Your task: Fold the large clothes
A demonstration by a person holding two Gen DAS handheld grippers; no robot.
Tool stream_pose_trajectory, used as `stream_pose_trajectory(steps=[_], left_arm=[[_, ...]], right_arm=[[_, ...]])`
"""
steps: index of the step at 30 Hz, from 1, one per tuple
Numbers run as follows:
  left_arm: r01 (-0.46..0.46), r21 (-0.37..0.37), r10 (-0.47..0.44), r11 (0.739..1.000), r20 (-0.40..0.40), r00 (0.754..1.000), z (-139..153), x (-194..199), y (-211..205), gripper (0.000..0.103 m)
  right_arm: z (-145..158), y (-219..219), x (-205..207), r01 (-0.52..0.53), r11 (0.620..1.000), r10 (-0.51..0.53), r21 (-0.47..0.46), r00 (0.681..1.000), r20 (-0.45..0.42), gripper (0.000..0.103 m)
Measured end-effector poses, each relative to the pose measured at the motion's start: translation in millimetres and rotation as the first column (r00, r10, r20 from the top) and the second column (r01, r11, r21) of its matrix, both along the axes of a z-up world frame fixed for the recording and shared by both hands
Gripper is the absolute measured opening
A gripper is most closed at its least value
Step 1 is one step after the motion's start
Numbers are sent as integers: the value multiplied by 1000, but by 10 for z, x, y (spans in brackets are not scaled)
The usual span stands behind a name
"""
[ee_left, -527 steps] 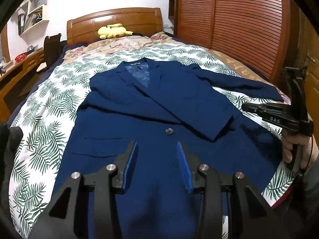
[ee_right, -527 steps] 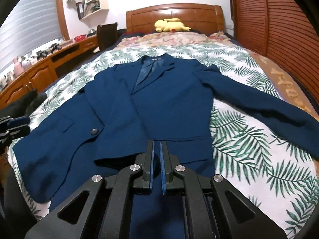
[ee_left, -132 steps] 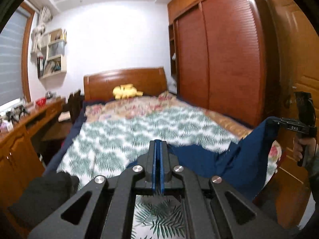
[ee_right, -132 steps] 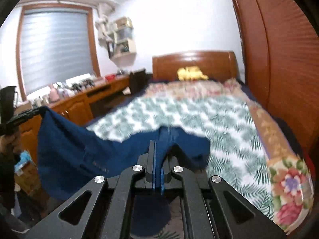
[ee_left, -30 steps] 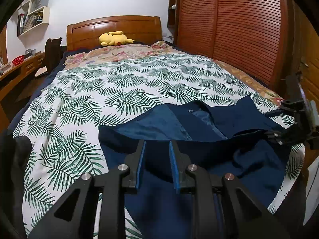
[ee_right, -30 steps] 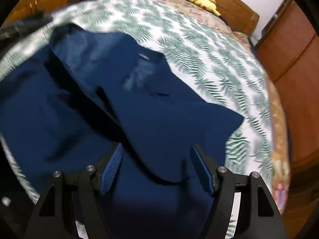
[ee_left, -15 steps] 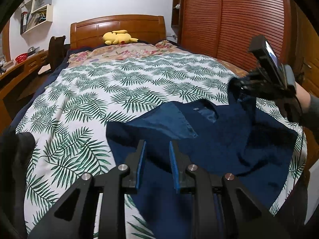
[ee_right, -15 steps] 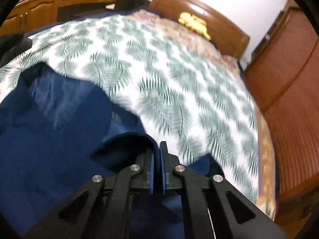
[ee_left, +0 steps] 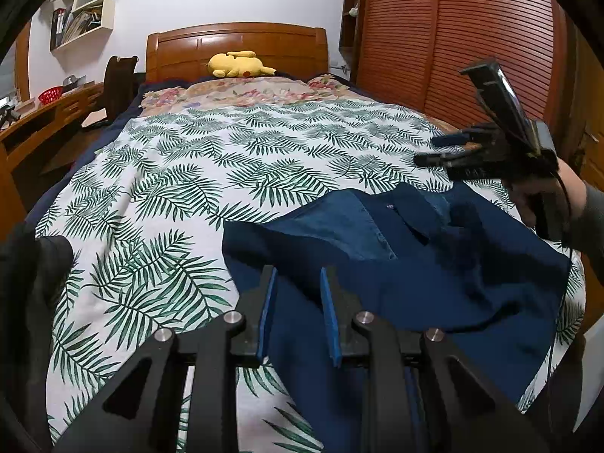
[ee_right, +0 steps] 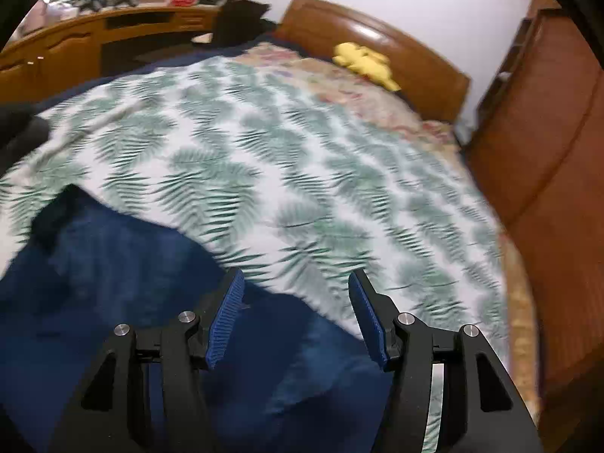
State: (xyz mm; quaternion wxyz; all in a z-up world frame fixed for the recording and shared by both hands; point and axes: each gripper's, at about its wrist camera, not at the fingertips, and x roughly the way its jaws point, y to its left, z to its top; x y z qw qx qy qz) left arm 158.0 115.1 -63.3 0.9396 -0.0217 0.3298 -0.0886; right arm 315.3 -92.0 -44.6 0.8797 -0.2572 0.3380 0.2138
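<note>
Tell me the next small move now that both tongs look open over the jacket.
Probably lower the right tongs to the rumpled right edge of the navy jacket and smooth it. Both tongs are open and empty, left tongs hovering, and the fold looks bunched.

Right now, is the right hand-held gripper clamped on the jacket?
No. In the right wrist view the right hand-held gripper has its blue pads wide apart, with nothing between them, above the navy suit jacket.
</note>
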Motion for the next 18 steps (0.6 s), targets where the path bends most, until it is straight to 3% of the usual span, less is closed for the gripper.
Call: stream_pose_trajectory(steps=[9, 18], left_arm=[[-10, 0, 10, 1000, -14, 1000, -48, 8, 45, 22], [-11, -2, 11, 1000, -13, 1000, -44, -2, 65, 22]], right_arm=[[-549, 518, -316, -138, 986, 157, 97, 964, -216, 59], [-805, 636, -430, -170, 982, 189, 87, 936, -297, 59]])
